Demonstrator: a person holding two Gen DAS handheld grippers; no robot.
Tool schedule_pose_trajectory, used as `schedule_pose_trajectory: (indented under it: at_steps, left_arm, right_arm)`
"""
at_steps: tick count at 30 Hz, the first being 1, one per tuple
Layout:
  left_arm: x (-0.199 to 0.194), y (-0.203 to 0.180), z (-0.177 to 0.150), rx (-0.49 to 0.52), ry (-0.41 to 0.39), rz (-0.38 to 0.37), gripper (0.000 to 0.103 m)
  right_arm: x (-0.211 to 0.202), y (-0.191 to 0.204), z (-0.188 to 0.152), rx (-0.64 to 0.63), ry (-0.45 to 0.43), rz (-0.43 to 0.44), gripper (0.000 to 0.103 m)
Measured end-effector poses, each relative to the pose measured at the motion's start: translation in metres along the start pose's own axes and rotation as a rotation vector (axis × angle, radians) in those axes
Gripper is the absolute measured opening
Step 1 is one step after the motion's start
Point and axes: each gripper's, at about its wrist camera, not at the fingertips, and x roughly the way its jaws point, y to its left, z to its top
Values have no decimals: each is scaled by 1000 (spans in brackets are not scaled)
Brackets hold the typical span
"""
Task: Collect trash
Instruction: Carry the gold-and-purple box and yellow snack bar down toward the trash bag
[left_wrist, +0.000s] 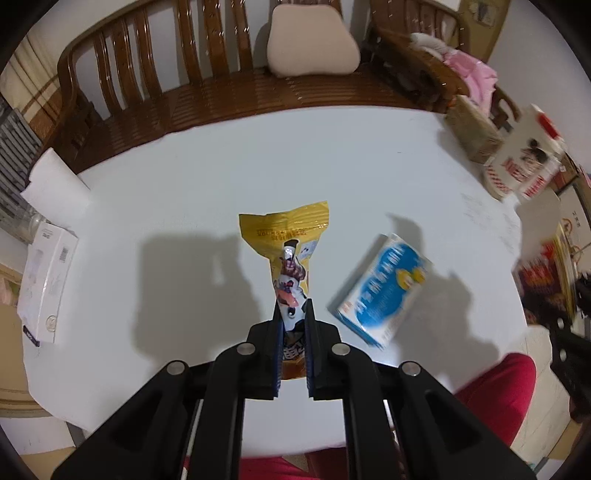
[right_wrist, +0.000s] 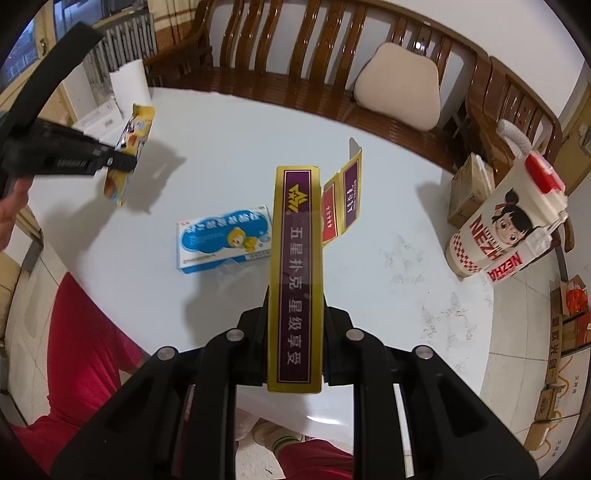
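Note:
My left gripper (left_wrist: 293, 306) is shut on a yellow snack wrapper (left_wrist: 290, 243) and holds it above the white table (left_wrist: 184, 192). In the right wrist view the same gripper (right_wrist: 127, 162) holds the wrapper (right_wrist: 135, 144) at the far left. My right gripper (right_wrist: 295, 295) is shut on a gold and purple playing-card box (right_wrist: 297, 266) with its flap open, lifted over the table (right_wrist: 229, 140). A blue and white medicine box (left_wrist: 384, 288) lies flat on the table to the right of the left gripper; it also shows in the right wrist view (right_wrist: 223, 240), left of the card box.
A NEZHA-printed white bucket (right_wrist: 506, 229) stands off the table's right edge. A white box (left_wrist: 48, 280) and a paper roll (left_wrist: 55, 184) are at the table's left. A wooden bench (left_wrist: 221, 85) with a beige cushion (left_wrist: 314, 44) stands behind. A red-clothed leg (right_wrist: 81, 332) is near the front.

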Motion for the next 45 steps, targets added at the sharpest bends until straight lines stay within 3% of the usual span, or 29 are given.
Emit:
schedule_pose_trajectory:
  at_steps: [8,18,28,45]
  left_arm:
    - [-46,-31,-55,69,-80,12,10]
    - [-60,-64,-114,110,-83,-43,10]
    - [-48,-83,-160,136,-69,-64,10]
    - [-7,-109,-214,204,6,-109,10]
  right_arm:
    - [-39,26,-10,-34,-68,4,19]
    - [-62,57,-48,-62,-81,14,19]
    - [-63,82,-88,-70,-58,39,19]
    - [-28,103,-138,-54,30,100,19]
